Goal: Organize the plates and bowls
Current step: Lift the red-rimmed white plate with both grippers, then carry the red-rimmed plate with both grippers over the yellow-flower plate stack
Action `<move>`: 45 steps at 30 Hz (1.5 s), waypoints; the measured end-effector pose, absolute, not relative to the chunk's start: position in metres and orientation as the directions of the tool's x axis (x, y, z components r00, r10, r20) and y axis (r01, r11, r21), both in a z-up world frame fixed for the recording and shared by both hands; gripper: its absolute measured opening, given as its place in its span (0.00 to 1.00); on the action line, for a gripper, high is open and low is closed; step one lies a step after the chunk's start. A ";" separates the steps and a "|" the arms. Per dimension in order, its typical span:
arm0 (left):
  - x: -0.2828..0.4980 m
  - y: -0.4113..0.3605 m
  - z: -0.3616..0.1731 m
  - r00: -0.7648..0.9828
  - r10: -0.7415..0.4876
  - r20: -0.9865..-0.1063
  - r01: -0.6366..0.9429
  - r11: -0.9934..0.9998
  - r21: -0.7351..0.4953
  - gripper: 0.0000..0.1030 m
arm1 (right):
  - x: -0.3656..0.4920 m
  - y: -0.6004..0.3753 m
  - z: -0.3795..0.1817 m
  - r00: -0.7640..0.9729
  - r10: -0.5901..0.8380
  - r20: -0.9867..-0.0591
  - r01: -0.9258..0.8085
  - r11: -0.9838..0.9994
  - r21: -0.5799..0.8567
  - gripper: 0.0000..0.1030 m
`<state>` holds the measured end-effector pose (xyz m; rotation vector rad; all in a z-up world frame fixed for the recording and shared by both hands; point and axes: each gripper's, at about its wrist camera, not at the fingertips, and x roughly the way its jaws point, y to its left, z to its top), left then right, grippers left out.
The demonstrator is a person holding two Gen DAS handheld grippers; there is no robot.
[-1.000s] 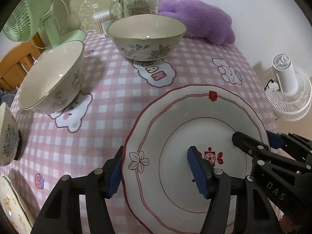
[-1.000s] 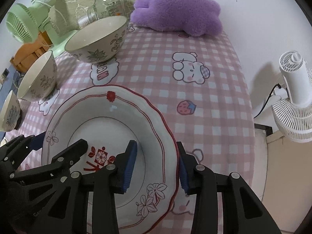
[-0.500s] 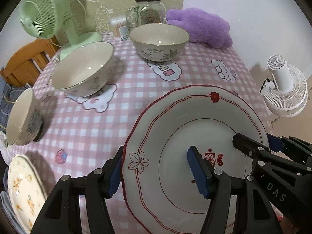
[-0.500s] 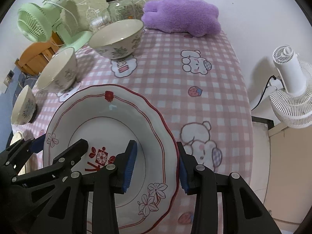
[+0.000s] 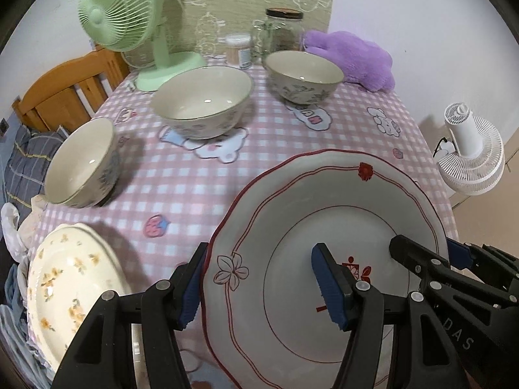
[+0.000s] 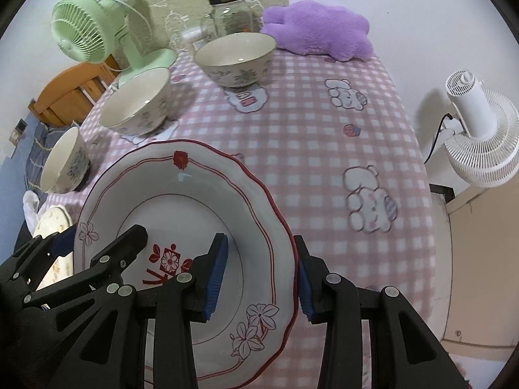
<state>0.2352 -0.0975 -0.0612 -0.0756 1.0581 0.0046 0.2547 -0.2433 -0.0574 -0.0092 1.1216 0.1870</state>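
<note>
A white plate with a red scalloped rim (image 5: 324, 201) (image 6: 181, 201) hangs tilted above the pink checked table, held from both sides. My left gripper (image 5: 259, 285) is shut on its left rim, one blue pad outside and one in the well. My right gripper (image 6: 259, 272) is shut on the opposite rim in the same way. Three floral bowls stand on the cloth: a wide one (image 5: 201, 103), one at the back (image 5: 305, 74) and a smaller one at the left (image 5: 81, 162). A yellow-flowered plate (image 5: 65, 285) lies at the near left corner.
At the back of the table stand a green fan (image 5: 129, 16), a glass jar (image 5: 282, 32), a cotton-swab tub (image 5: 238, 48) and a purple plush (image 5: 356, 58). A white fan (image 6: 480, 129) stands off the table's right edge. A wooden frame (image 5: 65, 90) is at the left.
Both grippers have drawn back and risen with the red-rimmed plate. More of the table shows, and the small bowl and yellow-flowered plate have come into view at the left.
</note>
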 end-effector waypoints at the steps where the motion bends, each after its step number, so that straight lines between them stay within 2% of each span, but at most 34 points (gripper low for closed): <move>1: 0.231 -0.090 -0.059 0.495 -0.036 -0.868 -0.038 0.997 -0.063 0.62 | 0.251 -0.238 -0.056 0.424 0.142 -0.895 -0.152 0.985 0.084 0.41; 17: 0.192 0.023 -0.047 0.502 -0.071 -0.862 0.007 0.997 -0.078 0.62 | 0.200 -0.127 -0.044 0.438 0.110 -0.892 -0.096 0.993 0.076 0.41; 27: 0.170 0.086 -0.064 0.467 -0.084 -0.880 0.004 0.996 -0.093 0.62 | 0.179 -0.061 -0.059 0.404 0.105 -0.909 -0.095 0.993 0.073 0.41; 45: 0.163 0.133 -0.091 0.413 -0.068 -0.908 -0.003 0.997 -0.076 0.62 | 0.169 0.001 -0.089 0.323 0.074 -0.943 -0.114 0.993 0.038 0.41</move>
